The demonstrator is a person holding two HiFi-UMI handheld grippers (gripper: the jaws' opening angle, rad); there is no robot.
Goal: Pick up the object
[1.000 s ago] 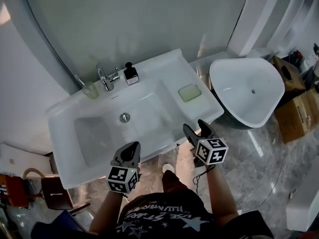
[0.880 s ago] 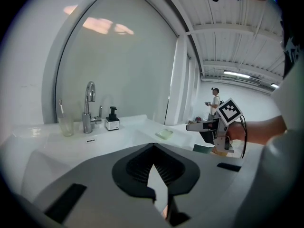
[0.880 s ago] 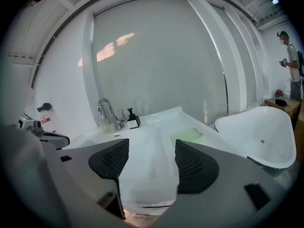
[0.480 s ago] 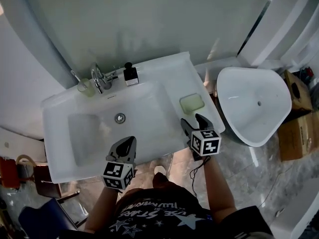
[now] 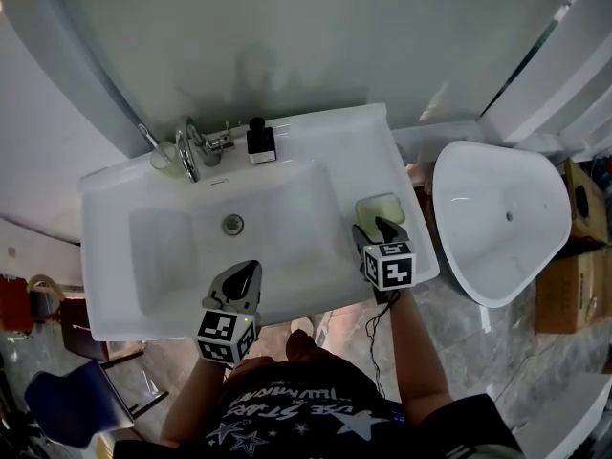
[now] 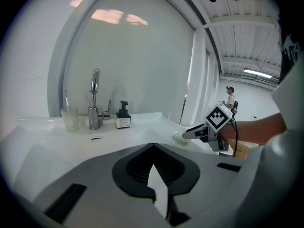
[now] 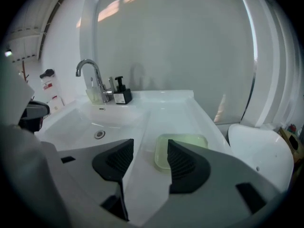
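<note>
The soap dish (image 5: 381, 207), pale green and rounded-square, lay flat on the right ledge of the sink (image 5: 325, 127), near its front right corner and well apart from the things along the back edge. The right gripper (image 5: 373, 228) hovered just in front of the dish, tilted down toward it. Its jaws stood apart and had just been closing. In the right gripper view the dish's left edge showed in the gap between the jaws, the right jaw overlapped much of the rest, and neither pad pressed on it. Whether a jaw tip touched the dish could not be told.

The left gripper (image 5: 251, 271) was over the sink's front edge, pointing across the bowl, its jaws clenched together on nothing.

Along the back edge stood a chrome faucet (image 5: 188, 148). A clear cup (image 6: 70, 119) holding a toothbrush stood just beside it toward the left corner, and a black pump bottle (image 5: 260, 142) stood just beside it on the other side. The drain (image 5: 232, 224) sat in the bottom of the bowl. On the floor by the sink's right edge stood a white tub (image 5: 497, 218).
</note>
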